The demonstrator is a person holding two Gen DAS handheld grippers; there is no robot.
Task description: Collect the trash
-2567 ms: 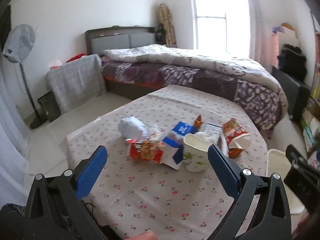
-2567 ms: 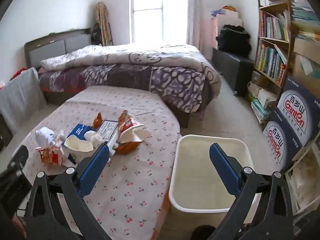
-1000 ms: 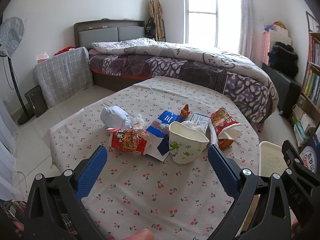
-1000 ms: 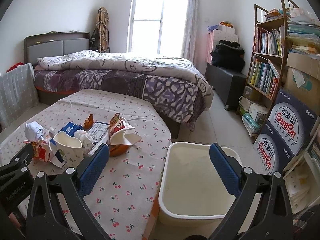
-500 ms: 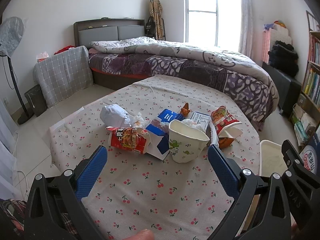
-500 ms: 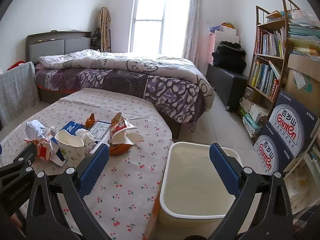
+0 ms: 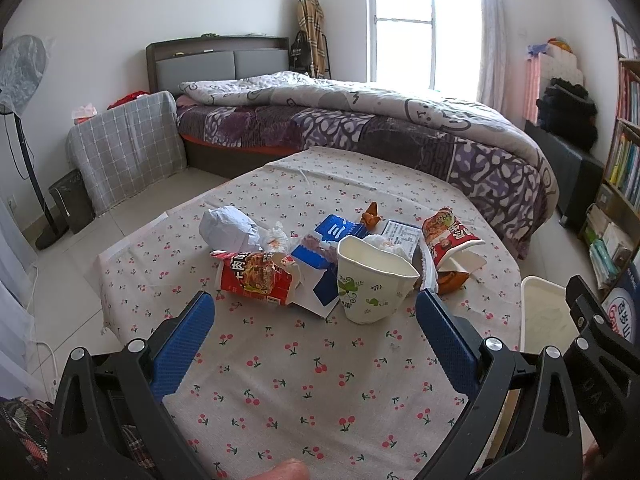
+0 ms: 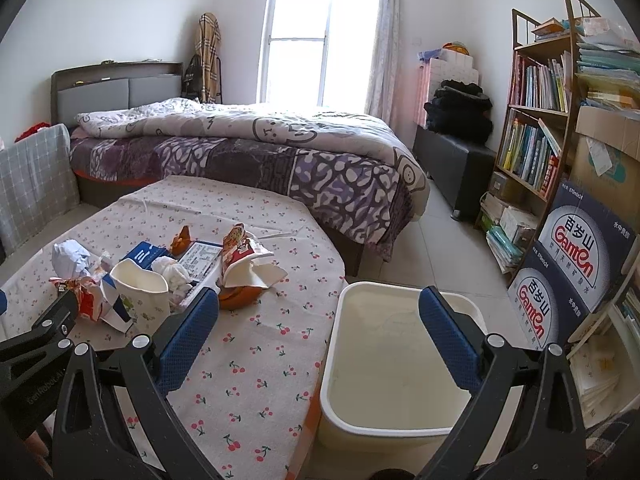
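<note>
A heap of trash lies mid-table on the cherry-print cloth: a white paper cup with green leaves, a red noodle wrapper, a blue-and-white carton, crumpled white paper, a torn red snack cup. A cream plastic bin stands on the floor right of the table. My left gripper is open and empty, hovering before the cup. My right gripper is open and empty, above the table edge and bin.
A bed with a purple quilt lies behind the table. A bookshelf and Ganten boxes stand at the right. A fan and grey-draped furniture are at the left.
Both grippers have edged slightly forward and steadied; the trash heap looks a little nearer in the left wrist view. Nothing was grasped or moved on the table.
</note>
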